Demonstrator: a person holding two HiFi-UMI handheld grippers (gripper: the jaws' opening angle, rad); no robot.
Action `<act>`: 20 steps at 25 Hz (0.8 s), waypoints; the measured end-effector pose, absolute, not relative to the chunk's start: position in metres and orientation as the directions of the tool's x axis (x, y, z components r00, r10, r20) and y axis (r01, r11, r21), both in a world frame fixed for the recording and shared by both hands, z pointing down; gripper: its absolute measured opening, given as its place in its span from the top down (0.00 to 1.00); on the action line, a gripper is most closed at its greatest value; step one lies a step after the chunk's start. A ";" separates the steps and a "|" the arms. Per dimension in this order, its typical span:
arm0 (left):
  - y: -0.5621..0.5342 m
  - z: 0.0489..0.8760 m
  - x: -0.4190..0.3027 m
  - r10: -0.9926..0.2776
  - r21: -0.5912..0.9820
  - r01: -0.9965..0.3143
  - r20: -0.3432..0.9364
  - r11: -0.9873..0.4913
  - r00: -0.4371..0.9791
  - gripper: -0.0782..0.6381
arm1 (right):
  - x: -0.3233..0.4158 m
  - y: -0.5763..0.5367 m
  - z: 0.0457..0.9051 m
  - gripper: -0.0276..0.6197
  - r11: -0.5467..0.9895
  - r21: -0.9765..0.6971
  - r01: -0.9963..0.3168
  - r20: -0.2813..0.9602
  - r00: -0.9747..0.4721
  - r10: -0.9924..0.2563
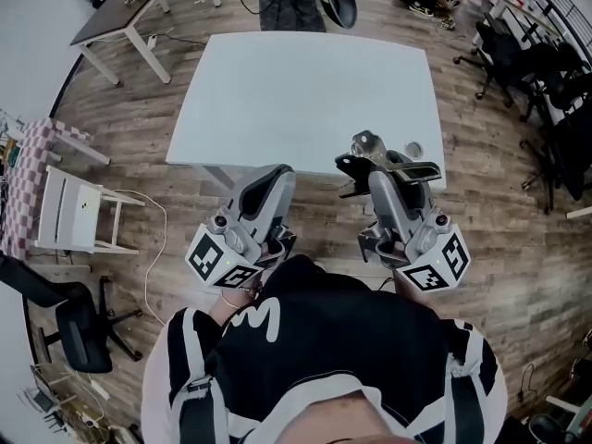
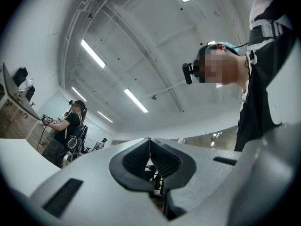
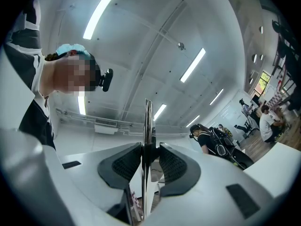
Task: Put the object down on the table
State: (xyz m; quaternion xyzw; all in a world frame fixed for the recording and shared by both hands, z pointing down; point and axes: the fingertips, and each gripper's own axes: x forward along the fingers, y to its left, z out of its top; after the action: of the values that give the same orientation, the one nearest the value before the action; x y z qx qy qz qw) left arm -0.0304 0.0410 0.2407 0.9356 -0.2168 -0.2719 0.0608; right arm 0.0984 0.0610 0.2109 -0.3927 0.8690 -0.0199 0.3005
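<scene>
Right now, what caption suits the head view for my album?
The right gripper holds a flat metal object by the white table; left gripper shut.

A white table (image 1: 296, 91) stands on wood-plank floor (image 1: 139, 128), office chairs (image 1: 518, 54) beside, strip lights (image 2: 92, 53) overhead.

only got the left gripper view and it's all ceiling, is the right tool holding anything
Observer: yes, the right tool is shut on a thin metal piece, seen edge-on.
Operator: is it down on the table yet
Observer: not yet. In the head view it's held up in front of the person, overlapping the table's near right corner.
Operator: anything near that corner
Observer: a small round thing sits by the table's right edge, too small to name.
</scene>
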 end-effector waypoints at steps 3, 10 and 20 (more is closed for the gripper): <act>0.039 0.245 -0.031 -0.449 0.235 -0.382 -0.473 -0.894 0.758 0.88 | 0.101 0.054 0.215 0.76 0.688 -0.287 -0.667 -0.498 -0.509 -0.702; 0.030 0.255 -0.038 -0.471 0.251 -0.399 -0.458 -0.882 0.754 0.88 | 0.099 0.041 0.224 0.76 0.683 -0.306 -0.664 -0.489 -0.506 -0.711; -0.042 0.257 -0.037 -0.450 0.274 -0.359 -0.473 -0.892 0.758 0.88 | 0.097 -0.026 0.228 0.76 0.672 -0.308 -0.674 -0.484 -0.497 -0.720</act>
State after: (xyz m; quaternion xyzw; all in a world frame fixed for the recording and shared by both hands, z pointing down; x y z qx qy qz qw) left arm -0.0369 -0.0419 0.2572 0.9338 -0.2166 -0.2724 0.0833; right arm 0.0973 -0.0261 0.2278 -0.4032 0.8643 -0.0393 0.2981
